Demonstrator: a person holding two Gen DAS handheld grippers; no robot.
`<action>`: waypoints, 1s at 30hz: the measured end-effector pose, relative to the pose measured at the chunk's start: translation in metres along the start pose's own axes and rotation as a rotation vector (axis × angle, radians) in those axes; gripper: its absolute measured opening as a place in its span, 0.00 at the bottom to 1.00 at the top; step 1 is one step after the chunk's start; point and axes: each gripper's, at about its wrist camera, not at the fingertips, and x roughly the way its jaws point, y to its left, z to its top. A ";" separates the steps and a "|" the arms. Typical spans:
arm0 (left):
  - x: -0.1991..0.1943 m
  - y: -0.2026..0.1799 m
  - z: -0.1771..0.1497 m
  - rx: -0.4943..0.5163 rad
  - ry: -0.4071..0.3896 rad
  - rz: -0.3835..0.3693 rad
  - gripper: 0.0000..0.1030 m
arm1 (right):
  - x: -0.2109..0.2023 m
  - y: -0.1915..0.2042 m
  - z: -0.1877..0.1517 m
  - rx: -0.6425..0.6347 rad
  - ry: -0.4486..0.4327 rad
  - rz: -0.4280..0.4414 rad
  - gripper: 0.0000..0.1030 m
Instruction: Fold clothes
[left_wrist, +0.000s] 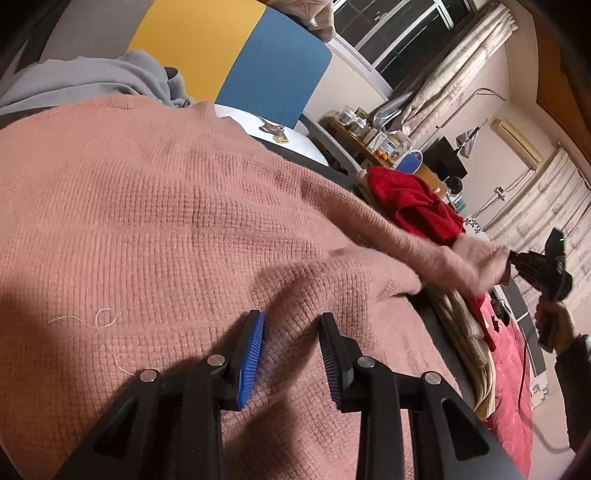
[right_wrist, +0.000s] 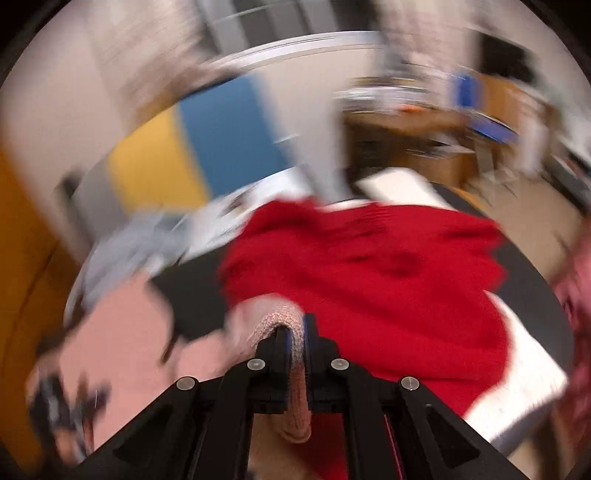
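A pink knit sweater lies spread over the dark surface and fills the left wrist view. My left gripper sits low on its near part, with a thick bunch of the knit filling the gap between the blue pad and the black pad. One sleeve is stretched out to the right, up to my right gripper, held by a person's hand. The blurred right wrist view shows my right gripper shut on the ribbed pink cuff, above a red sweater.
The red sweater rests on a folded cream garment. A grey hoodie and a white printed garment lie at the far side. A pink quilt lies to the right. Blue and yellow panels and a cluttered desk stand behind.
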 end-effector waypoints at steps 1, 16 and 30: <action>0.000 0.000 0.000 0.000 0.000 0.001 0.30 | 0.002 -0.013 0.004 0.059 -0.005 -0.014 0.06; 0.004 -0.003 0.002 0.012 -0.001 0.021 0.30 | -0.001 -0.038 0.077 0.076 -0.136 -0.324 0.59; -0.055 -0.007 -0.005 0.091 -0.063 0.175 0.32 | 0.041 0.222 -0.163 -0.558 0.237 0.402 0.86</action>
